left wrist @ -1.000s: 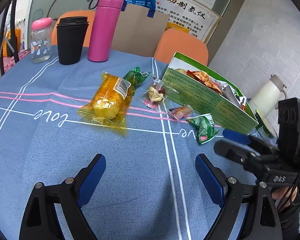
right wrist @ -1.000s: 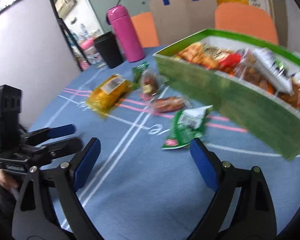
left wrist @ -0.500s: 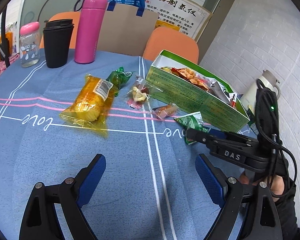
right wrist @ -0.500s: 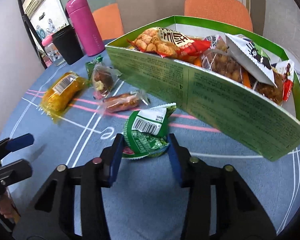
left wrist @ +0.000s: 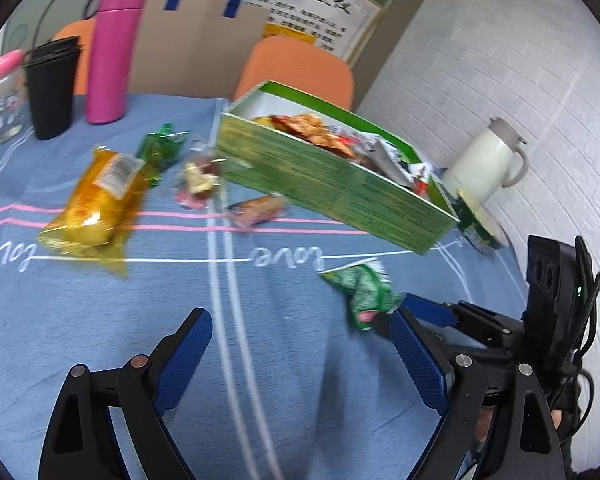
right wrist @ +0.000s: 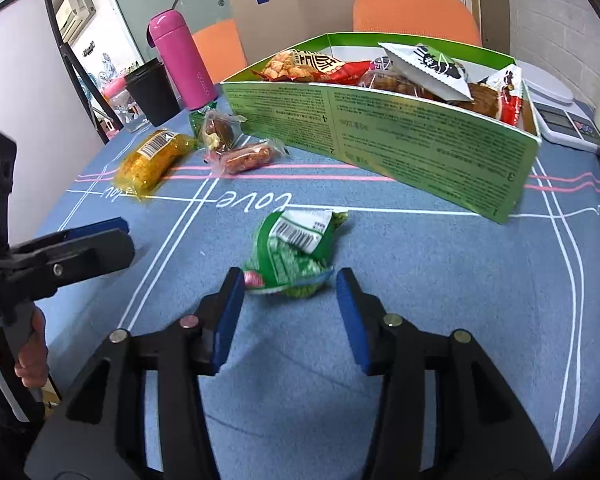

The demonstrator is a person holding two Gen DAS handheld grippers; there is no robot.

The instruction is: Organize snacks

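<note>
While your right gripper (right wrist: 290, 292), spread, hides the green packet's (right wrist: 296, 248) near end, your left gripper (left wrist: 300, 356) gapes over bare table (left wrist: 284, 400).

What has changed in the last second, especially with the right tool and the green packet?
The right tool closed in around the green packet half a second ago. Now its jaws are wider and the packet lies just ahead of them, pulled toward the person, away from the box. The left tool stayed open and holds nothing. The other loose snacks and the box did not move.
</note>
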